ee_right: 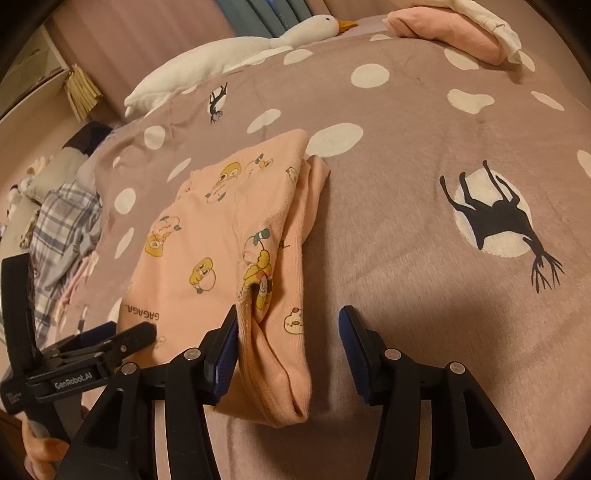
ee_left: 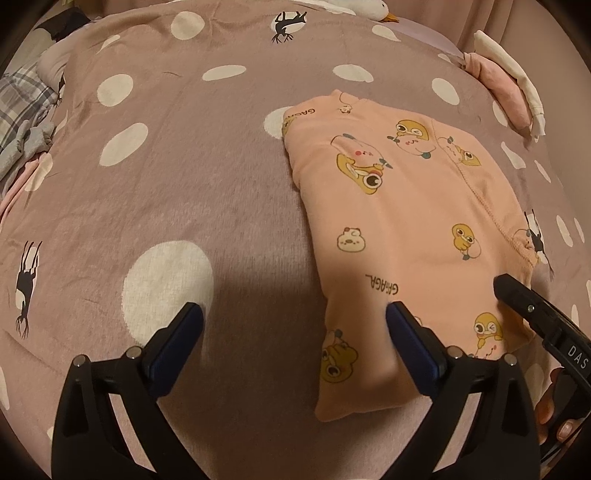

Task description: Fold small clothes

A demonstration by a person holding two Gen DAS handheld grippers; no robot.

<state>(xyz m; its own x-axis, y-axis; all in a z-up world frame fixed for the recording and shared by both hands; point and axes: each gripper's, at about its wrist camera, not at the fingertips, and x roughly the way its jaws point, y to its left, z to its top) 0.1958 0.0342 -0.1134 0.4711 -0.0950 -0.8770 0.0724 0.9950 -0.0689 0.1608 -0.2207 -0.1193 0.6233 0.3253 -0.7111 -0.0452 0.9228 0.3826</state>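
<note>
Where jaws gape, folded garment between

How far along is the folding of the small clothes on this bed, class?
Done: two folded pieces lie stacked at the blanket's far edge. In hand: the peach cartoon-print garment lies folded lengthwise, with the open left gripper and open right gripper at its near end. Left: a loose clothes pile beside the blanket.

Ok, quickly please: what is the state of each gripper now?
Left gripper: open, holding nothing; one finger rests on the peach cartoon-print garment.
Right gripper: open, holding nothing, astride the garment's folded edge.
</note>
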